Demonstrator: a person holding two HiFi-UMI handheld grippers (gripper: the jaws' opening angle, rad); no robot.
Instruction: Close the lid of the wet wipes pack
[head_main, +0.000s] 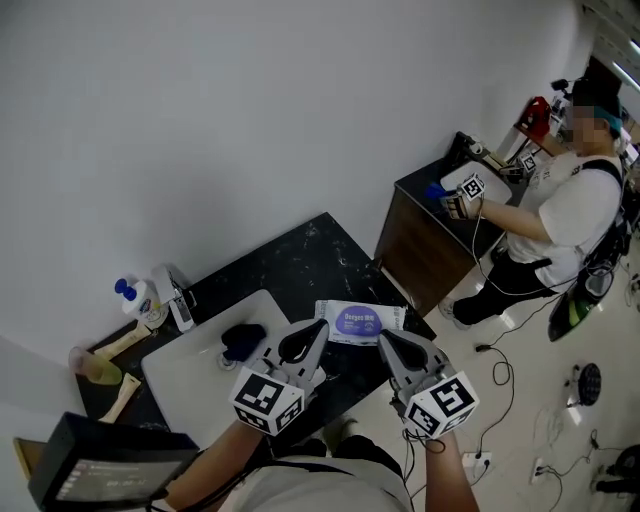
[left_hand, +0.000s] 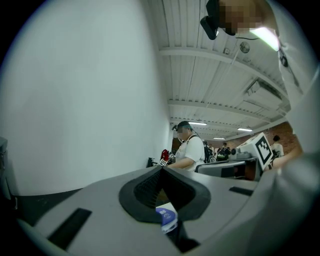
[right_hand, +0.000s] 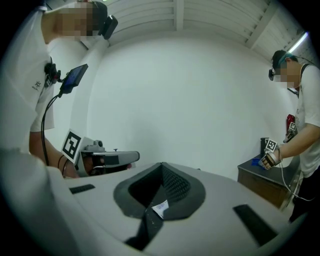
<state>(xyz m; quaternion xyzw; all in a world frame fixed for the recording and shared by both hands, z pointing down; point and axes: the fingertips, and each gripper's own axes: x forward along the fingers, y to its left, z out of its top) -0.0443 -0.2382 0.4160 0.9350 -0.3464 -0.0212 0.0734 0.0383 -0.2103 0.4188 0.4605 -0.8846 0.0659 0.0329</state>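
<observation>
1. The wet wipes pack (head_main: 360, 323) lies flat on the dark worktop (head_main: 300, 260), close to its front right corner and just right of the white sink (head_main: 190, 365). Its long axis runs crosswise, from one gripper towards the other
2. The left gripper (head_main: 314, 336) sits at the pack's left end and the right gripper (head_main: 387, 342) over its right front part. Both point away from the person and about level, so the pack lies just under and ahead of both sets of fingers
3. The left fingers (left_hand: 145, 192) are clenched together at the tips. A blue-and-white bit of the pack shows through the gap beneath them, and I cannot tell whether they touch it
4. The right fingers (right_hand: 175, 187) are likewise clenched tight, with a white printed scrap of the pack showing below them and nothing thick between them
5. The purple oval lid (head_main: 358, 319) sits on top, about midway between the two tips, so neither hand is clearly nearer. Whether it is pressed fully down cannot be made out
6. As I judge it, the coming move turns on bringing one closed tip inward along the pack's long axis and down onto that oval
</observation>
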